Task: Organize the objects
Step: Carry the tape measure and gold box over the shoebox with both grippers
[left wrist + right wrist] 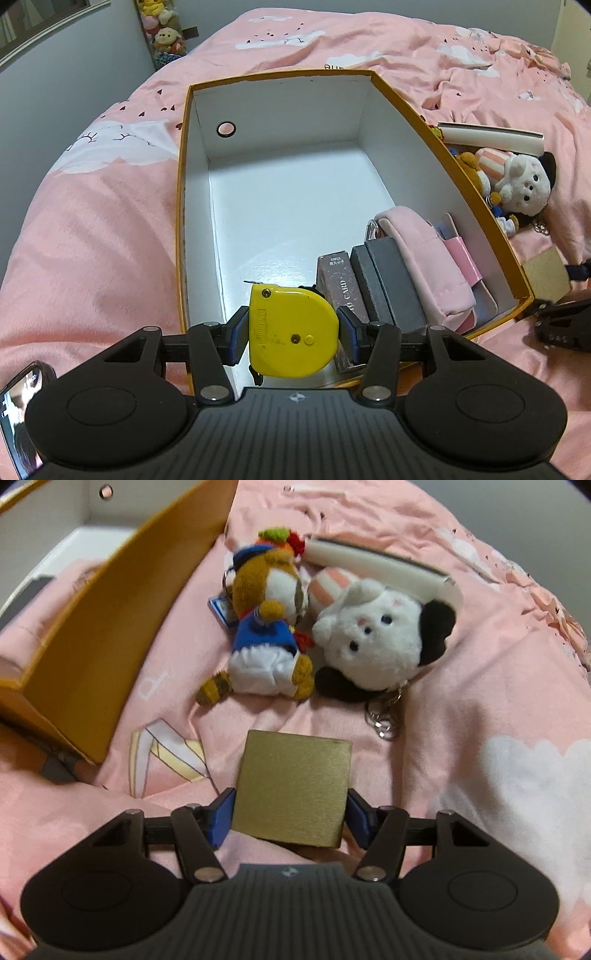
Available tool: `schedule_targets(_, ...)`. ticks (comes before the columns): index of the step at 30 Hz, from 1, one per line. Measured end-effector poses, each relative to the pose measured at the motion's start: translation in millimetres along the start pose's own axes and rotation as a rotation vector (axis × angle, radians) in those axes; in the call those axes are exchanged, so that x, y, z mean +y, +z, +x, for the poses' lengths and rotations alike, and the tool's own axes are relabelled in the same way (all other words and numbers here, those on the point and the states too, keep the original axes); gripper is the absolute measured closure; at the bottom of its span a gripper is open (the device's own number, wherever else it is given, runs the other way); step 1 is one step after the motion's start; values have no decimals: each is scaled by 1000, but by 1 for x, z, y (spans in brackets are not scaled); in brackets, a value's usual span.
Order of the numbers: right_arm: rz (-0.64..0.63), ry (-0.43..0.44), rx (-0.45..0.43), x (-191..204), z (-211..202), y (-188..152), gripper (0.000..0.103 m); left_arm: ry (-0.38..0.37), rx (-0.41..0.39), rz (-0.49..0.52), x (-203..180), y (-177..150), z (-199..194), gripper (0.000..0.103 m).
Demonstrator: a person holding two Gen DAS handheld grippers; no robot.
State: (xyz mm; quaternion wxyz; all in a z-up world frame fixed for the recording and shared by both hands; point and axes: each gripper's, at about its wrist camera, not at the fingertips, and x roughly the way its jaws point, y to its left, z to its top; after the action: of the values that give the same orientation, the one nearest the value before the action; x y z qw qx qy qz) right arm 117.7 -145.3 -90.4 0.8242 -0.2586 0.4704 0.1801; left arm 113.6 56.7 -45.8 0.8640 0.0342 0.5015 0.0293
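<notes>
While I am holding my left gripper (293,332) over the near end of the orange box (436,147), its blue pads are pressing on both sides of the yellow tape measure (291,332), so that tool is clamped on it, hanging just above the white floor of the box. Beside it, along the near right wall, a dark card box (340,284), a grey case (391,284) and a pink pouch (424,258) are standing packed side by side. The rest of the box floor is lying bare. My right gripper (290,819) is pointing down at the pink bedspread (498,664) outside the box, and a gold square block (291,790) is sitting between its fingers; the left pad is touching the block's edge, the right pad is standing just off it, so I am reading those jaws as apart, not gripping. Beyond the block, a brown plush in a blue shirt (266,627) and a white plush with black ears (376,638) are lying touching each other on the bedspread, with a white flat case (376,565) behind them, and a key ring (384,720) is trailing from the white one
</notes>
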Motion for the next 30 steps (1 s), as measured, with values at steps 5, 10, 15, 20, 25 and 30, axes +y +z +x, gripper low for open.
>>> schedule_targets(5, 29, 47, -101, -10, -37, 9, 40, -4, -6, -6, 3, 1, -2, 46)
schedule_targets(10, 5, 121, -235, -14, -90, 28, 40, -27, -34, -35, 7, 5, -8, 46)
schedule_targets(15, -92, 274, -301, -1, -123, 51, 40, -20, -91, -85, 15, 13, -19, 46)
schedule_targets(20, -182, 411, -301, 30, -127, 70, 40, -3, -151, -137, 25, 17, -33, 46)
schedule_targets(25, -281, 484, -285, 61, -121, 87, 40, 15, -182, -144, 32, 21, -42, 46)
schedule_targets(30, -350, 578, -256, 84, -113, 98, 40, 22, -173, -116, 29, 19, -38, 46)
